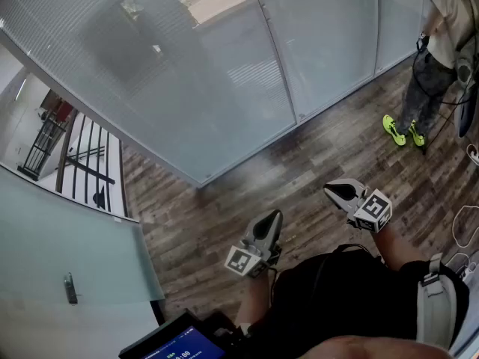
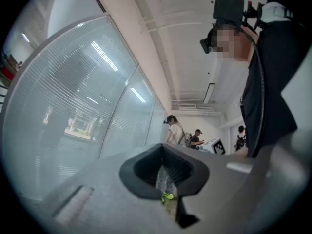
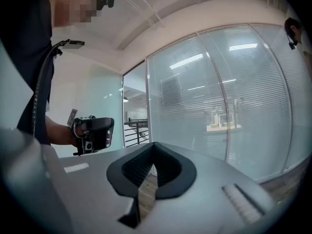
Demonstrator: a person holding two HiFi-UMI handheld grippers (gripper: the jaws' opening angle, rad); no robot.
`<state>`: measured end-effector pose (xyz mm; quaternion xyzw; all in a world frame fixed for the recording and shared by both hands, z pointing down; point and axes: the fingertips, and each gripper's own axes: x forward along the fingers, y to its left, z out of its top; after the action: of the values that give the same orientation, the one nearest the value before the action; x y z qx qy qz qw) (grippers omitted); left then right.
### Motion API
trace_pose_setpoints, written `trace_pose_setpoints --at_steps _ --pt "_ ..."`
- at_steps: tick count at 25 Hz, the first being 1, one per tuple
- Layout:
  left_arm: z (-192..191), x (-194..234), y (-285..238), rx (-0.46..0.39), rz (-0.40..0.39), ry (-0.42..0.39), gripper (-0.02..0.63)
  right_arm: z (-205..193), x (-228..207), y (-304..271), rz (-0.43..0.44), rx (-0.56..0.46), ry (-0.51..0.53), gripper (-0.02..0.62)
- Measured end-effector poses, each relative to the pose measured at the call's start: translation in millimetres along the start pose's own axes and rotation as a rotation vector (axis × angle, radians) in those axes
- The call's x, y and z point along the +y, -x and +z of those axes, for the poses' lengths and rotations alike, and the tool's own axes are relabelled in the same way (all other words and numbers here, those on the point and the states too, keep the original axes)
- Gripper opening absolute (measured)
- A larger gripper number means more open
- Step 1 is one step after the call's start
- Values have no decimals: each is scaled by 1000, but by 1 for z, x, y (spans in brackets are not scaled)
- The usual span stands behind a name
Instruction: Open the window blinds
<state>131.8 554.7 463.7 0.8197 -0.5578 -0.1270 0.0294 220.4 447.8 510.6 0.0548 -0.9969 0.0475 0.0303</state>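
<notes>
The window blinds [image 1: 187, 88] hang inside a tall glass wall ahead of me, with their slats closed across the panes. They also fill the left gripper view [image 2: 63, 111] and the right gripper view [image 3: 229, 106]. My left gripper [image 1: 274, 217] is held at waist height over the wood floor, well short of the glass, jaws together and empty [image 2: 163, 152]. My right gripper [image 1: 333, 191] is beside it, a little nearer the glass, also shut on nothing [image 3: 154, 147]. No cord or wand of the blinds shows.
A person [image 1: 438, 43] in bright green shoes [image 1: 400, 132] stands by the glass at the right. A frosted glass door [image 1: 67, 230] with a handle [image 1: 69, 288] is at my left, and a railing [image 1: 60, 144] lies beyond it. Cables [image 1: 468, 230] lie on the floor at right.
</notes>
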Motion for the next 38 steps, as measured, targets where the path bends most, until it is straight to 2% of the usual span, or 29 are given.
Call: trace_pose_setpoints --at_steps 4,9,16,22,27,33,38 --pt "-7 -5 -6 21 -18 -20 2 6 -2 2 -9 -12 -46 3" --pt "-8 -6 -10 50 -28 -32 2 7 0 1 10 -9 -6 3" --pt "-17 -4 -11 84 -28 -41 2 13 7 2 42 -86 -43 3" --pt "-20 -9 -15 119 -64 -40 2 7 16 5 104 -56 -33 5" --pt "-32 -18 -14 127 -68 -7 2 -5 16 8 105 -35 -45 5" --pt "-39 -27 -20 156 -72 -19 2 -7 17 13 140 -30 -42 5" --pt "-39 -35 -24 157 -88 -15 2 -8 15 16 126 -39 -69 5"
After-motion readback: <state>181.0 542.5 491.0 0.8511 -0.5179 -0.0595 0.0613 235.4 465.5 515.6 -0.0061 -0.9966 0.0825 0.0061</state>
